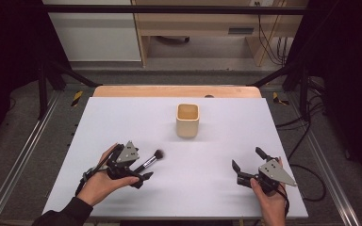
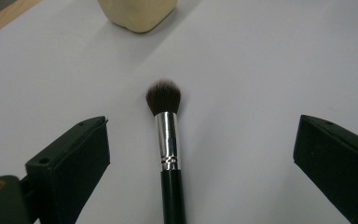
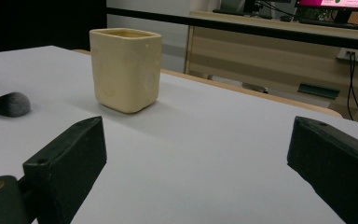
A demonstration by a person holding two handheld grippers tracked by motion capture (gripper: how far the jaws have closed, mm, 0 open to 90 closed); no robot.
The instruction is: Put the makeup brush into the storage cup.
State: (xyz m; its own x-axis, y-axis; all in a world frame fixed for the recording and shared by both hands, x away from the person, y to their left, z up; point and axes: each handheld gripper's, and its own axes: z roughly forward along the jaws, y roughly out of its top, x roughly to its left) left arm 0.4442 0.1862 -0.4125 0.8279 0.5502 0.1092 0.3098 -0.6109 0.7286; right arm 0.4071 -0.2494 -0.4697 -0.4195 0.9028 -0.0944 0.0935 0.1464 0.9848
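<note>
Your left gripper (image 1: 139,175) sits low over the near-left part of the white table (image 1: 122,117) with its jaws spread wide; in the left gripper view the makeup brush (image 2: 168,140) lies flat on the table between them, touching neither jaw, its dark bristle head pointing away toward the cream square cup (image 1: 187,120). Your right gripper (image 1: 247,162) is at the near-right, well apart from the brush, jaws likewise spread and holding nothing. The cup stands upright near the table's middle, farther back, with the brush's bristle tip short of it.
</note>
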